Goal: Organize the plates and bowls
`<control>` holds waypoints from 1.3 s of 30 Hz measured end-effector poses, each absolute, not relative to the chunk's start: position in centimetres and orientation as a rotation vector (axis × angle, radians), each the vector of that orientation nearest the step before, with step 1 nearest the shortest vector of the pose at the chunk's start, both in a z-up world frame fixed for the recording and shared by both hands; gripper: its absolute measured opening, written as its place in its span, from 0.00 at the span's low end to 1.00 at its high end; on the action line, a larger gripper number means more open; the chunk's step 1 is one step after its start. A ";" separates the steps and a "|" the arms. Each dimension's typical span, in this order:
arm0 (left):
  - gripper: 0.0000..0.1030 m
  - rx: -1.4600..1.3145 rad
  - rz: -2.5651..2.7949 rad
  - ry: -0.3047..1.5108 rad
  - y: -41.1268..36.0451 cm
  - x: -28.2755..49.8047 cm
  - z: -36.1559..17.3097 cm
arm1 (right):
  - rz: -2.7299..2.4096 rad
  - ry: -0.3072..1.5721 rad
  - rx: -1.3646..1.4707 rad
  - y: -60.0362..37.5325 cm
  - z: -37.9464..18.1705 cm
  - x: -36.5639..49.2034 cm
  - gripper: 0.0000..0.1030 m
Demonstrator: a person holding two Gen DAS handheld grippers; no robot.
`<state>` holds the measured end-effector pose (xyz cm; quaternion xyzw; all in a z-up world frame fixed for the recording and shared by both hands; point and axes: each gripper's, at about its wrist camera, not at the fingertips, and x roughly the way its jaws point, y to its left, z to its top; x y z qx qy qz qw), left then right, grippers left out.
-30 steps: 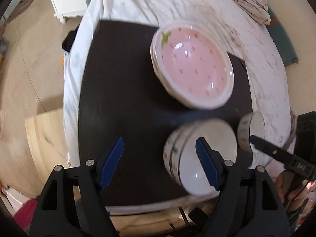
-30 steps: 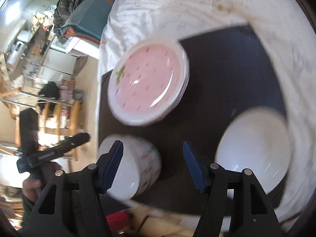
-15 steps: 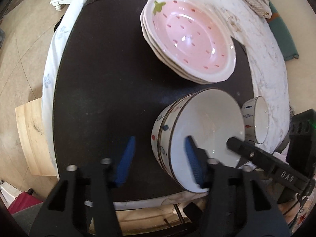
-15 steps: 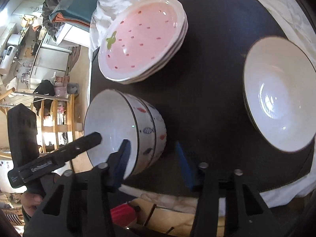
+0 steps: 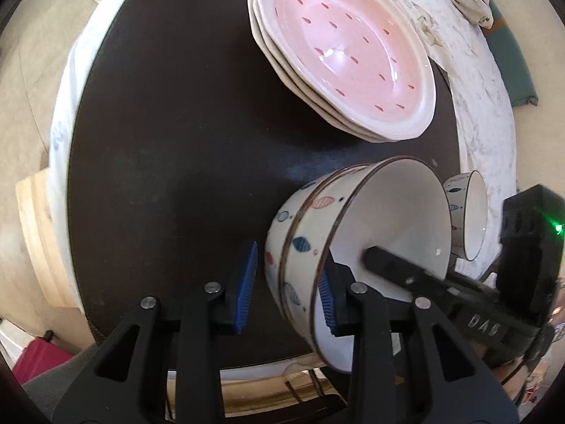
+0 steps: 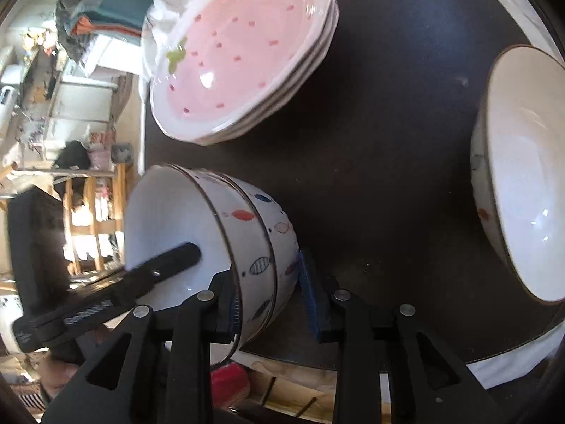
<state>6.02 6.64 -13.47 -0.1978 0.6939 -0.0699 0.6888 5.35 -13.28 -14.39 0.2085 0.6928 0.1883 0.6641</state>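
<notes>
Bowls [image 5: 317, 247], two nested, sit at the mat's [image 5: 169, 148] near edge beside the pink plates [image 5: 346, 53]. My left gripper [image 5: 286, 282] and right gripper [image 6: 270, 289] straddle opposite walls, jaws closing, pads seemingly not pressing yet.
</notes>
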 end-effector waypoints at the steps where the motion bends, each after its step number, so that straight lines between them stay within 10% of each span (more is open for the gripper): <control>1: 0.29 -0.445 -0.163 1.554 6.5 6.0 -13.6 | 0.428 1.567 0.471 -13.1 -14.5 5.4 0.37; 39: 0.25 -0.269 -0.211 1.253 3.4 5.0 -3.1 | 0.478 1.290 0.392 -15.1 -5.7 3.9 0.27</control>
